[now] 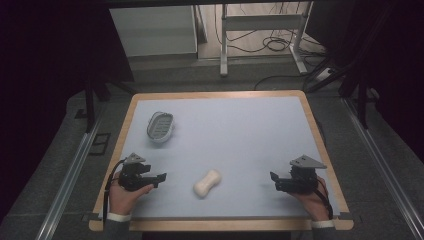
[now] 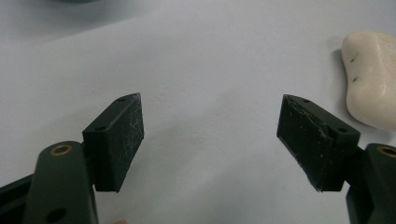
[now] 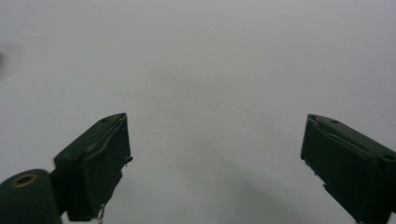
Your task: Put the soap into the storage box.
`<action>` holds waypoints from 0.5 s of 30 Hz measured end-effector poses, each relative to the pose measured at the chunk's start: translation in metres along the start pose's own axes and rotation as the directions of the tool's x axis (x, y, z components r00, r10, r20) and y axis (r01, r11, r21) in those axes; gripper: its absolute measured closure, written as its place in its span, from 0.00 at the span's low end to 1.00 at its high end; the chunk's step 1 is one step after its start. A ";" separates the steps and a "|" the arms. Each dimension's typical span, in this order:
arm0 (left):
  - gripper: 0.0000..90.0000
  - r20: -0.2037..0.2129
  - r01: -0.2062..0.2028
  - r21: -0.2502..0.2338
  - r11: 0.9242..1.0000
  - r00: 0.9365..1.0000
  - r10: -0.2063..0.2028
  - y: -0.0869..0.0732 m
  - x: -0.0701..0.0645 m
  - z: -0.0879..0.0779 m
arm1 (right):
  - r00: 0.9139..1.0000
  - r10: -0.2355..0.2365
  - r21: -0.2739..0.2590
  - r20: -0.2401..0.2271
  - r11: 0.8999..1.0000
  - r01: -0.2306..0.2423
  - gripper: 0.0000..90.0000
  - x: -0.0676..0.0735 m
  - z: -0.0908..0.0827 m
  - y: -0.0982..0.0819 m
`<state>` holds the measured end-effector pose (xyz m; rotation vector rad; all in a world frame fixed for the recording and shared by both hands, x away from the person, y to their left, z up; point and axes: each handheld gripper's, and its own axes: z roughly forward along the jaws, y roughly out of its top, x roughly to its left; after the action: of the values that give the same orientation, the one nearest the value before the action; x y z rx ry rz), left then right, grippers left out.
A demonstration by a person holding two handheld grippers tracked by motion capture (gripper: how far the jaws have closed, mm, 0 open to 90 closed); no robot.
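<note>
One cream bar of soap (image 1: 207,183), pinched at its waist, lies on the pale tabletop (image 1: 240,130) between the two hand-held grippers. It sits nearer the left hand-held gripper (image 1: 159,179), just ahead of its tips and off toward its right jaw, with its long axis running diagonally away from the person. The right hand-held gripper (image 1: 274,181) is farther off on the soap's other side. Both are released, jaws standing wide with nothing between them. One grey soap dish (image 1: 160,126) rests well beyond the left hand-held gripper, toward the table's far side. Counted: one soap, one dish, two grippers.
</note>
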<state>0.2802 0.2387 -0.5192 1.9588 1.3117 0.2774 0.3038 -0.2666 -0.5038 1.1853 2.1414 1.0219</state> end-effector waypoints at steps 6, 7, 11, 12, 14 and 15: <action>0.26 -0.001 -0.003 0.014 1.000 1.000 0.003 -0.001 0.002 0.003 | 1.000 0.016 -0.018 0.007 1.000 -0.016 0.10 -0.003 -0.003 0.001; 0.26 0.001 -0.002 0.012 1.000 1.000 0.002 -0.001 0.002 0.002 | 1.000 0.018 -0.019 0.008 1.000 -0.018 0.10 -0.004 -0.004 0.001; 0.26 0.001 -0.003 0.001 1.000 1.000 0.003 0.000 0.001 -0.001 | 0.999 0.044 -0.033 0.024 0.999 -0.043 0.10 -0.007 -0.008 0.001; 0.26 0.001 -0.003 0.001 1.000 1.000 0.003 0.000 0.001 -0.001 | 0.999 0.043 -0.032 0.026 0.999 -0.042 0.10 -0.007 -0.008 0.001; 0.26 -0.005 -0.001 0.004 1.000 1.000 0.001 -0.001 0.002 -0.001 | 0.999 0.046 -0.025 0.024 0.999 -0.045 0.10 -0.008 -0.008 0.001; 0.26 -0.007 0.001 0.004 1.000 1.000 -0.001 -0.001 0.002 -0.001 | 0.999 0.043 -0.022 0.024 0.999 -0.043 0.10 -0.008 -0.008 0.001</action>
<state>0.2798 0.2416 -0.5199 1.9626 1.3184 0.2817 0.3029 -0.2766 -0.4979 1.2326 2.0895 1.0410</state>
